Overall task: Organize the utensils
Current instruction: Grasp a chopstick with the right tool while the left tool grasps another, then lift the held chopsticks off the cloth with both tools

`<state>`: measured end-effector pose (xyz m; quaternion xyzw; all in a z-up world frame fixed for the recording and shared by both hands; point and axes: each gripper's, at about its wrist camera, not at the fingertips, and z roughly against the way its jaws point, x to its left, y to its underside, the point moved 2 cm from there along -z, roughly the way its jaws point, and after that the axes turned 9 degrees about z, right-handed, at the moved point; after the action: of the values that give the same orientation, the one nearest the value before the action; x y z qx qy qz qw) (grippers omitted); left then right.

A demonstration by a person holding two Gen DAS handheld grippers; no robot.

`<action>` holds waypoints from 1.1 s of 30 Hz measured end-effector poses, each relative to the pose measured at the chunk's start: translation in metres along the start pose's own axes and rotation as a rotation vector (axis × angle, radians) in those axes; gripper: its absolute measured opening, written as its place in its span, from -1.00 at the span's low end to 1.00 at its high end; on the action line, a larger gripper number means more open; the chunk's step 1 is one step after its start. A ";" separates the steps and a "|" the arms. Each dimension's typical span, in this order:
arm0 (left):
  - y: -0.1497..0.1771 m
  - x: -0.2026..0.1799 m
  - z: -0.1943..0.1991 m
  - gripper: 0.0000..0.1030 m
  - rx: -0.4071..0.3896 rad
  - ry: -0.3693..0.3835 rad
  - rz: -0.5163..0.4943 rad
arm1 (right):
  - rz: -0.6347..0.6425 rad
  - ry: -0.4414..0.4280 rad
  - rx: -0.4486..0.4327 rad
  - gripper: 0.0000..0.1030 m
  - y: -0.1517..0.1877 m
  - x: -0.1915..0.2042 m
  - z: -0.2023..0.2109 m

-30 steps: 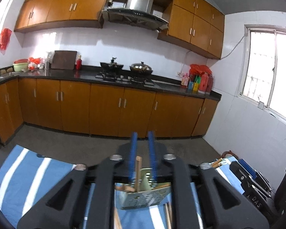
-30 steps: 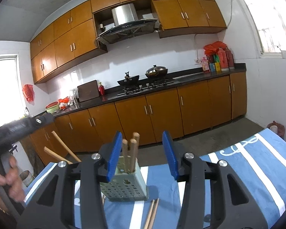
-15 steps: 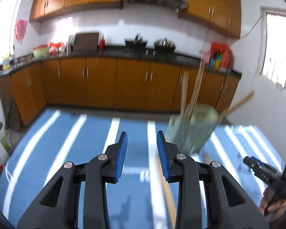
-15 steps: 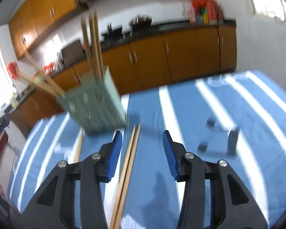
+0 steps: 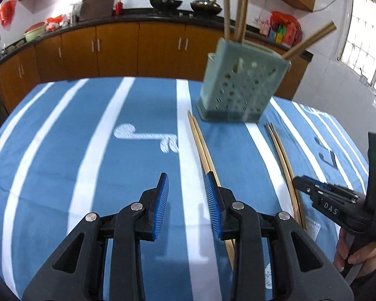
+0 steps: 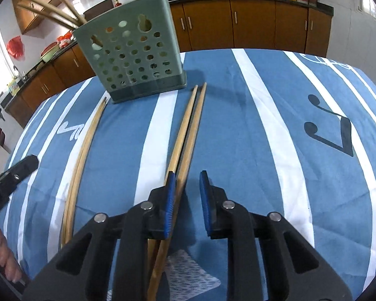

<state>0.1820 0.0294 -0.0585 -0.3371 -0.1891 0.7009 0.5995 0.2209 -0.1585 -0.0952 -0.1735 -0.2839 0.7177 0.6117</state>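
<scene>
I am holding both tongs apart and empty, my right tongs [image 6: 186, 184] hovering over a pair of chopsticks [image 6: 188, 128] lying on the tablecloth [image 6: 263, 138] near the holder [image 6: 132, 57]. They look light, stiff and slippery; I am aiming mid-shaft.

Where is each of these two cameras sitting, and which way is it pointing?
Left wrist: rides the left gripper, looking forward over the striped tablecloth; the other gripper and its hand show at right.
Right wrist: rides the right gripper, over one chopstick pair; the other gripper shows at left.
Shared: green holder, both chopstick pairs lying flat, kitchen cabinets.
</scene>
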 end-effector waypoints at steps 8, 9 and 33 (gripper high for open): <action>0.014 -0.010 -0.015 -0.56 0.072 0.042 -0.002 | -0.048 0.158 0.001 -0.85 -0.002 -0.029 0.000; 0.017 -0.011 -0.017 -0.59 0.084 0.047 -0.004 | -0.076 0.167 0.002 -0.85 -0.002 -0.037 0.001; 0.015 -0.008 -0.039 -0.86 0.101 -0.074 -0.036 | -0.021 0.109 -0.010 -0.84 0.002 -0.032 0.004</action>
<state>0.1985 0.0129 -0.0941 -0.2770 -0.1817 0.7105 0.6208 0.2233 -0.1903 -0.0963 -0.2124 -0.2559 0.6992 0.6329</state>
